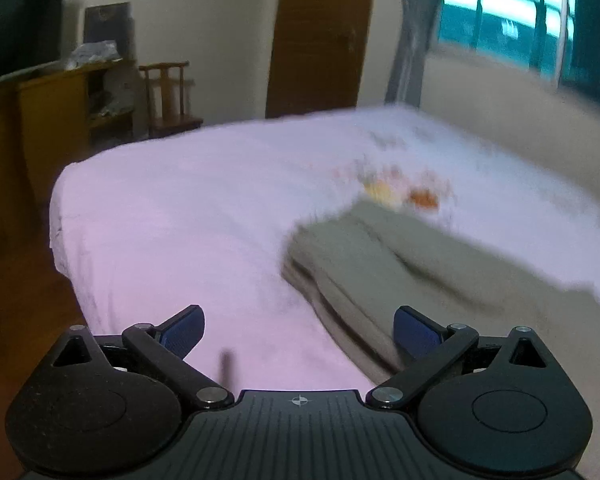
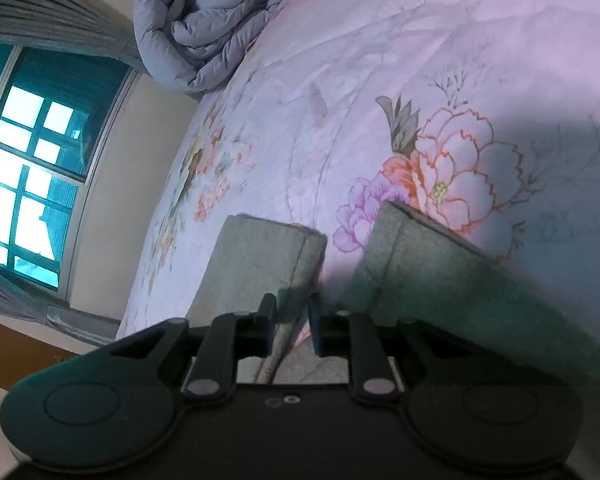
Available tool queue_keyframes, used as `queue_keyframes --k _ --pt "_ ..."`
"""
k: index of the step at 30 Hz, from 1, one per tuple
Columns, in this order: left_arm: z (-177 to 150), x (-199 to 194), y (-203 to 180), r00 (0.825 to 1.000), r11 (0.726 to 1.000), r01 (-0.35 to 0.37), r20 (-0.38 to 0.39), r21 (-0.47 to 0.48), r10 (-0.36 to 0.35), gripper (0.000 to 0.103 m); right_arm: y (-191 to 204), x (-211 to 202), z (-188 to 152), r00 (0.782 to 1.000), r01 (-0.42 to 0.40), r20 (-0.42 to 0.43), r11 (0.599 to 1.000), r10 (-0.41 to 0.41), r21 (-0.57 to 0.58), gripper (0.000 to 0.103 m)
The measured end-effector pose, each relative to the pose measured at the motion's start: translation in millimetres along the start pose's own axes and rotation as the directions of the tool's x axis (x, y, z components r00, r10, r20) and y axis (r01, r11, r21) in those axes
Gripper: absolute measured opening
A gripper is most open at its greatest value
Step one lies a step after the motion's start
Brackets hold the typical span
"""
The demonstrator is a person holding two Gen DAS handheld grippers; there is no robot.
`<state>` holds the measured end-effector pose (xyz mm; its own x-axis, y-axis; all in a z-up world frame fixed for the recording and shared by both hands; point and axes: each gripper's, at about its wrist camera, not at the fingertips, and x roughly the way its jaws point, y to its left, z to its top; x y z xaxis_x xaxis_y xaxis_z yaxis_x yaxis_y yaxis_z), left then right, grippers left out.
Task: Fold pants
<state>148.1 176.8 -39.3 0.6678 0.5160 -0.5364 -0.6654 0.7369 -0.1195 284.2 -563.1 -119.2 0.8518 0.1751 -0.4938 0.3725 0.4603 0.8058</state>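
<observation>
pants (image 2: 260, 264) flat on bed (image 2: 380, 60) – two legs side by side, quilt (image 2: 204, 20) bunched beyond near window (image 2: 32, 160)

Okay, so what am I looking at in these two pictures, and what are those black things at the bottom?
Those are two hand-held grabbers, each with two fingers. A person carries one in each hand, and a camera on each looks along its fingers. One picture is from the left gripper, wide open and empty above a pink flowered bed. The other is from the right gripper, nearly closed and apparently pinching the grey-green pants that lie on the bed. A bundled quilt lies further back.
</observation>
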Motion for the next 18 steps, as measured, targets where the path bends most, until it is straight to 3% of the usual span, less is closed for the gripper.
queue_keyframes --k 3,5,6,7,8,9,10,11,12,15,16,18 --pt "3 -22 -7 0.982 0.985 0.161 0.092 0.059 -0.166 0.100 0 1 0 1.000 0.004 0.002 1.000 -0.004 0.000 0.009" --pt "5 -23 -19 0.950 0.955 0.281 0.117 0.091 -0.291 0.101 1 2 -1 1.000 0.011 0.005 1.000 -0.011 0.002 0.009" --pt "5 -15 -30 0.938 0.939 0.324 0.089 0.115 -0.334 0.101 1 2 -1 1.000 0.013 0.007 1.000 -0.013 0.006 0.009" --pt "4 2 -42 0.941 0.933 0.335 0.013 0.135 -0.339 0.101 2 3 -1 1.000 0.015 0.007 1.000 -0.015 0.004 0.009" --pt "-1 26 -51 0.952 0.940 0.305 -0.084 0.150 -0.295 0.101 2 3 -1 1.000 0.019 0.006 1.000 -0.019 0.002 0.009" --pt "-7 50 -59 0.946 0.945 0.280 -0.215 0.168 -0.242 0.100 2 2 -2 1.000 0.021 0.006 1.000 -0.021 0.005 0.010" --pt "-13 58 -66 0.946 0.950 0.252 -0.252 0.185 -0.202 0.099 2 2 -1 1.000 0.020 0.005 1.000 -0.020 0.010 0.010" --pt "-13 51 -71 0.952 0.946 0.266 -0.207 0.184 -0.227 0.099 2 1 -1 1.000 0.017 0.003 1.000 -0.017 0.014 0.010" --pt "-14 41 -76 0.942 0.930 0.317 -0.171 0.184 -0.288 0.099 2 -1 -1 1.000 0.013 0.001 1.000 -0.013 0.019 0.011" --pt "-26 24 -96 0.931 0.910 0.362 -0.136 0.201 -0.340 0.099 -2 -3 1 1.000 0.000 -0.004 0.999 0.000 0.032 0.011" --pt "-31 23 -101 0.925 0.903 0.375 -0.147 0.209 -0.350 0.099 -3 -2 2 1.000 -0.001 -0.007 0.999 0.001 0.037 0.011" --pt "-46 29 -115 0.935 0.904 0.339 -0.201 0.261 -0.293 0.100 -4 2 1 1.000 0.000 -0.009 0.999 0.001 0.045 0.011"
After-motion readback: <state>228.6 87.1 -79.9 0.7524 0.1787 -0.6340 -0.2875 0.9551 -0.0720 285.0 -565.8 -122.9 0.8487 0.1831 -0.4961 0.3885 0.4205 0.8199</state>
